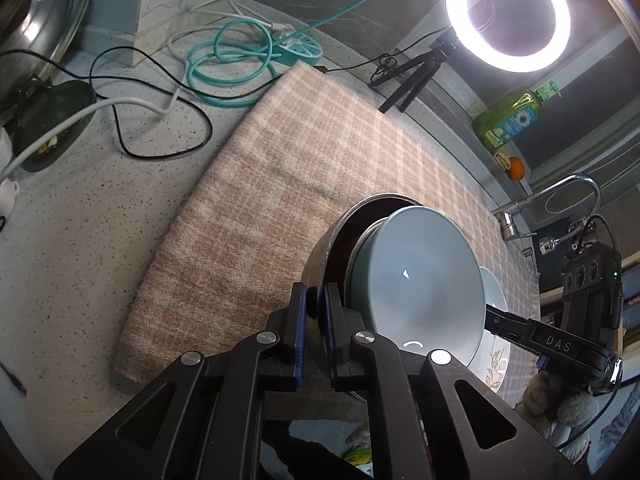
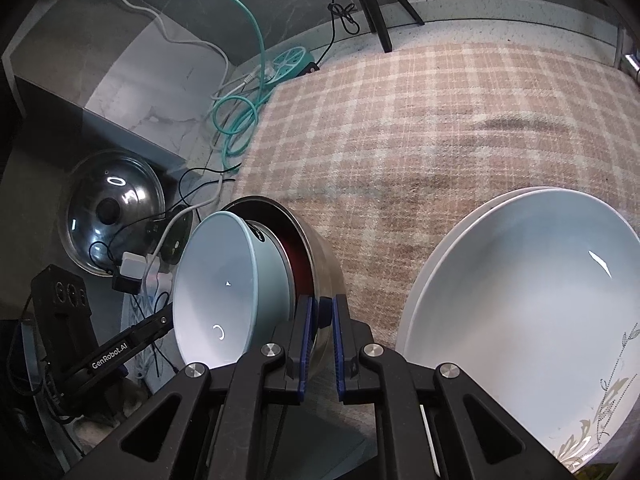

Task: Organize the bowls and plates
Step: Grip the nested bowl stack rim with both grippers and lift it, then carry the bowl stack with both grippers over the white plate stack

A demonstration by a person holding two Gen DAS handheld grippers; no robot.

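A nested stack of bowls is held tilted above the plaid cloth (image 1: 304, 152): a steel bowl (image 1: 324, 248) outermost, a dark red one inside it, and a pale blue bowl (image 1: 424, 276) innermost. My left gripper (image 1: 316, 312) is shut on the steel bowl's rim. My right gripper (image 2: 320, 332) is shut on the same steel bowl's rim (image 2: 328, 256) from the other side; the blue bowl (image 2: 216, 280) opens to its left. Two stacked white plates (image 2: 520, 304) with a leaf pattern lie on the cloth at the right, partly visible in the left wrist view (image 1: 496, 356).
A steel pot lid (image 2: 112, 208) lies left of the cloth among cables and a teal hose (image 1: 236, 60). A ring light on a tripod (image 1: 508, 16), a green soap bottle (image 1: 512, 116) and a tap (image 1: 552, 196) stand along the back.
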